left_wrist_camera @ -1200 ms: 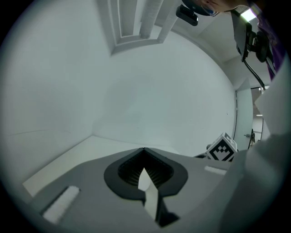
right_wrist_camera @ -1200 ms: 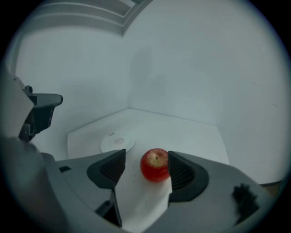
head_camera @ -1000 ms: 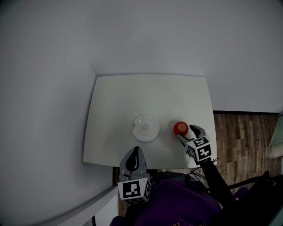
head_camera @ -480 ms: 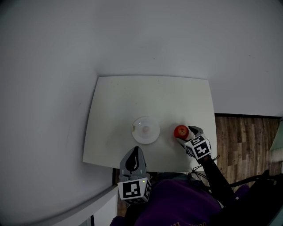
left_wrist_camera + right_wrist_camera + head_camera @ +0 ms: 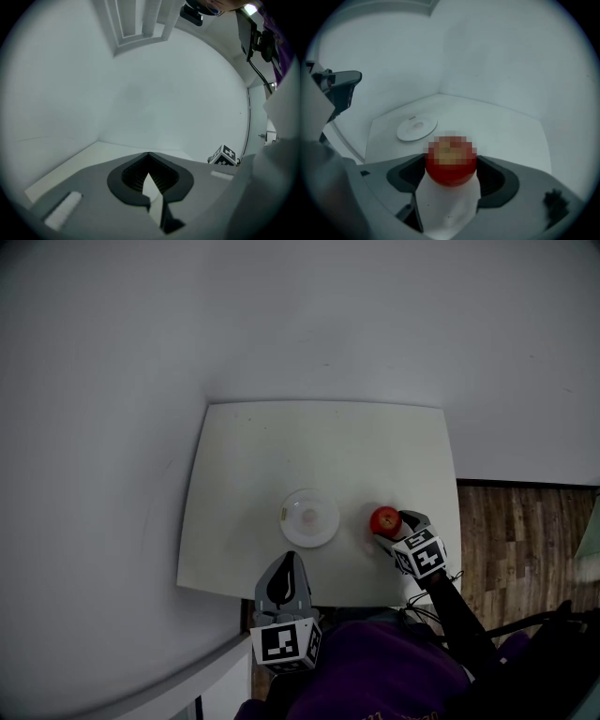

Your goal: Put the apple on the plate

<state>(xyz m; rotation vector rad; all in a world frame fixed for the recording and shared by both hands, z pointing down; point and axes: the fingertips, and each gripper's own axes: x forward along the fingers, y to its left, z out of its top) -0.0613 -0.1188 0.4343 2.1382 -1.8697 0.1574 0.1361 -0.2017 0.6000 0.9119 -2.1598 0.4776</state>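
The round red apple (image 5: 450,165) sits on the white table (image 5: 506,129) between the jaws of the right gripper (image 5: 451,158), which have just been opening and stand wide, unclamped. The round white plate (image 5: 416,127) lies ahead of it, leftward. The left gripper (image 5: 149,155) has its jaws together, empty.

Table (image 5: 328,437) top matt white and smooth, plate (image 5: 309,517) on it white with a faint sheen, apple (image 5: 383,519) on the table red and smooth-skinned, my right gripper (image 5: 393,525) matt grey plastic with dark pads, floor (image 5: 525,531) right of the table brown wood planks.
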